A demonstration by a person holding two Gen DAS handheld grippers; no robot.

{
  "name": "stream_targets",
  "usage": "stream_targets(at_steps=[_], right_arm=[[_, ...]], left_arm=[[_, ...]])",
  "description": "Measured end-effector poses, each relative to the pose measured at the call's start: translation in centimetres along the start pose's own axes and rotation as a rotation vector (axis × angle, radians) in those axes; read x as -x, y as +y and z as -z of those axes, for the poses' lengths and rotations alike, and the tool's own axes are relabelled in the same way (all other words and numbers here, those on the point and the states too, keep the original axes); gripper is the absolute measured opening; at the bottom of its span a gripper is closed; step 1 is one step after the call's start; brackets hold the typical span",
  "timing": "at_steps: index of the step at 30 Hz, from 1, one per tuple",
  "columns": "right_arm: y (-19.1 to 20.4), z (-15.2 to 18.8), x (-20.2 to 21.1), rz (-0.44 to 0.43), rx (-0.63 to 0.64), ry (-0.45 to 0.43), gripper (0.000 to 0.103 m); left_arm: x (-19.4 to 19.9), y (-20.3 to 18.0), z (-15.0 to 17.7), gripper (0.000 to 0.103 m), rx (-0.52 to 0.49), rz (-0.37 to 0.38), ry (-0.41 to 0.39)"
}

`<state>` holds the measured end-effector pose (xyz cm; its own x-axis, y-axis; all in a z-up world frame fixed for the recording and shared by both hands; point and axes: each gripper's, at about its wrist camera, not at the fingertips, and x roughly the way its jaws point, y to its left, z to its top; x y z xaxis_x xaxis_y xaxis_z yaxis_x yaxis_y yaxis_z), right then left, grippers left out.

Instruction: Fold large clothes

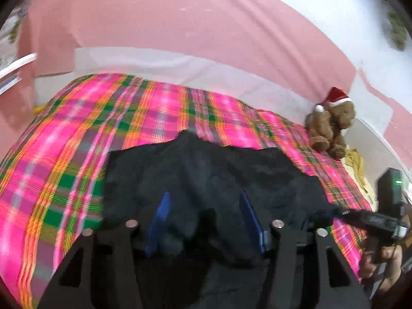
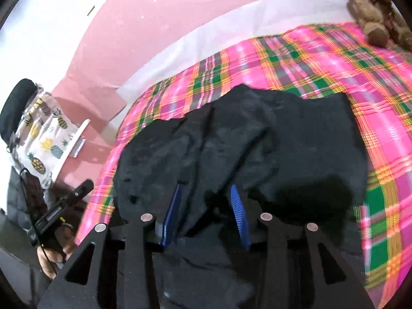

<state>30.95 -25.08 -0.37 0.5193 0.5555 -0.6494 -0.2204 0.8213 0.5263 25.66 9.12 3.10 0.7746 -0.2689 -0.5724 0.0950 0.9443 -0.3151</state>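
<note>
A large black garment (image 1: 206, 170) lies rumpled on a bed with a pink, green and orange plaid cover (image 1: 103, 118). My left gripper (image 1: 204, 195) hovers low over the garment's near part, its blue pads (image 1: 162, 221) apart and pressing on nothing. In the right wrist view the same garment (image 2: 257, 134) spreads over the plaid cover (image 2: 334, 59). My right gripper (image 2: 205, 188) stands open above a raised fold of it, blue pads (image 2: 238, 216) clear of the cloth. Each view shows the other gripper at its side, in a hand: the right gripper (image 1: 370, 219) and the left gripper (image 2: 64, 206).
A brown teddy bear (image 1: 332, 126) with a red Santa hat sits at the bed's far right corner, also visible as the teddy bear (image 2: 370, 13). A pink wall (image 1: 154, 20) with a white strip (image 1: 180, 64) runs behind the bed. A pineapple-print cloth (image 2: 43, 139) hangs left of the bed.
</note>
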Motion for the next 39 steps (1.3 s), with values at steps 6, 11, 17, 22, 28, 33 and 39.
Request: stream_targets(at_steps=[6,11,17,22,28,33,39], right_arm=[[-1.1,0.9,-4.8,-0.041,-0.122,0.099,0.028],[-0.6,2.8,-3.8,-0.045,-0.078,0.058,0.005],[-3.1,4.9,-6.7,0.015,-0.106,0.113,0.005],[-1.5,4.4,-6.2,0.067,-0.027,0.122,0.01],[1.0,3.2,-0.5,0.13,0.101,0.003,0.023],[2.5,0.0,0.5,0.18,0.197,-0.106,0.023],[-0.9,-2.8,-4.1,0.311,0.2,-0.071,0.023]], left_arm=[[-5.2,-1.1,2.8,0.058,0.013,0.031,0.15],[-4.8,-1.6,6.1,0.057,-0.002,0.027,0.165],[-7.2,-1.3,8.1,0.059,0.016,-0.007,0.226],[-5.9,-2.1,7.7,0.059,0.004,-0.03,0.229],[-1.3,-1.6,5.8,0.058,0.004,-0.012,0.144],[-1.5,-1.1,0.1,0.058,-0.045,-0.051,0.011],[-8.7,3.3,-0.1,0.059,0.012,-0.171,0.111]])
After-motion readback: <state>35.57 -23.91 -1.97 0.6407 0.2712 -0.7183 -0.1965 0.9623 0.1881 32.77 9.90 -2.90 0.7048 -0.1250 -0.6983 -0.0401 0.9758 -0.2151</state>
